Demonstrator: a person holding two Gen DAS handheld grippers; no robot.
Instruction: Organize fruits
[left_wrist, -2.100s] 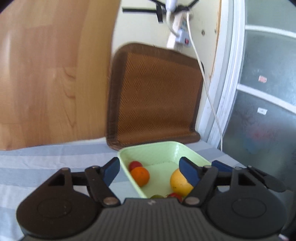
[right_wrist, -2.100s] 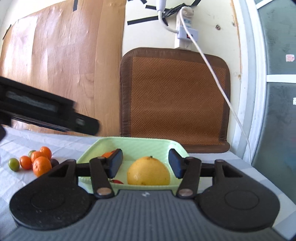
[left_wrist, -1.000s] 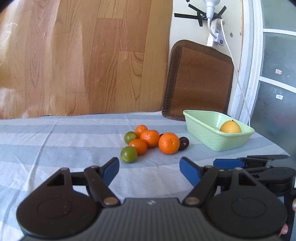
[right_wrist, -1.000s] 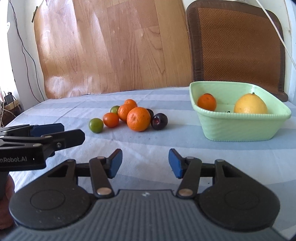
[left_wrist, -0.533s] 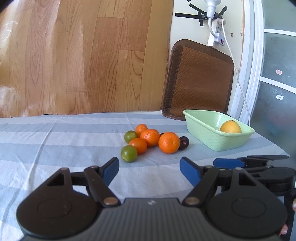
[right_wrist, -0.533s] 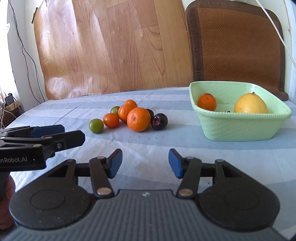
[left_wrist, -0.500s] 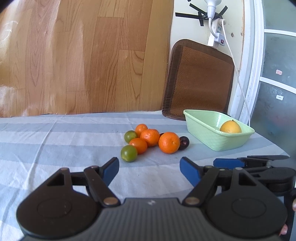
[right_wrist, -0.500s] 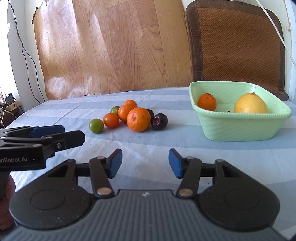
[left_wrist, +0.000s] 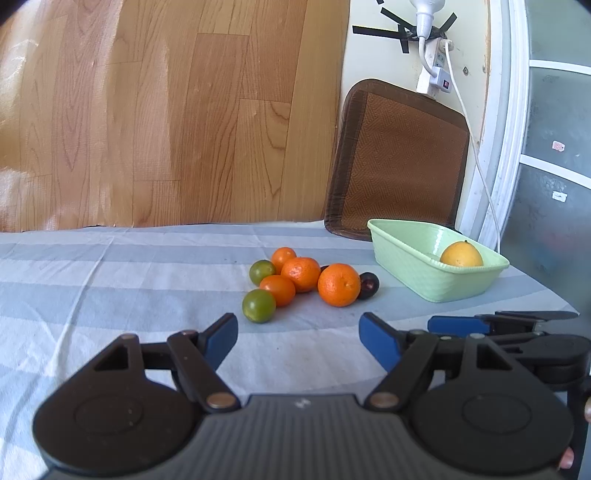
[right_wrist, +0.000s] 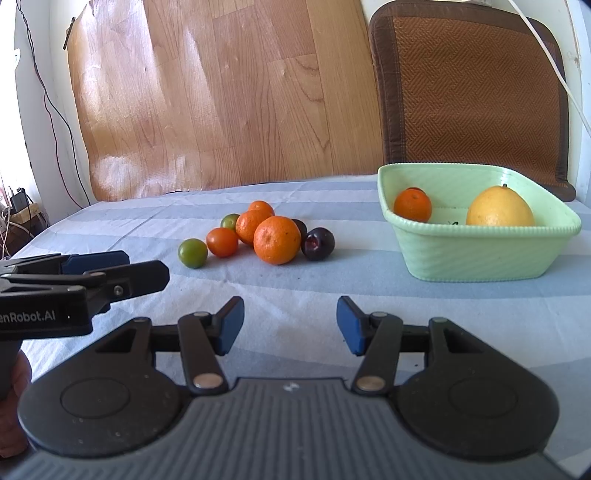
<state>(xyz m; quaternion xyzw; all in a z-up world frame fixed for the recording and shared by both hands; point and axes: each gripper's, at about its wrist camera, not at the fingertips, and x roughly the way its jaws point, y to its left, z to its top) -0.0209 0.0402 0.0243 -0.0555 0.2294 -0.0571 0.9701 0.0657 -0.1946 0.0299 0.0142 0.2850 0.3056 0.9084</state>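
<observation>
Two empty grippers, the left gripper and the right gripper, hover open above a striped tablecloth. Small fruits cluster ahead, just beside a green basket holding a lemon and an orange.

We hold the left tool with its blue pads apart and nothing between them. Our right tool points slightly downward beside it, jaws likewise parted and empty. Part of our left hand shows gripping its handle.
</observation>
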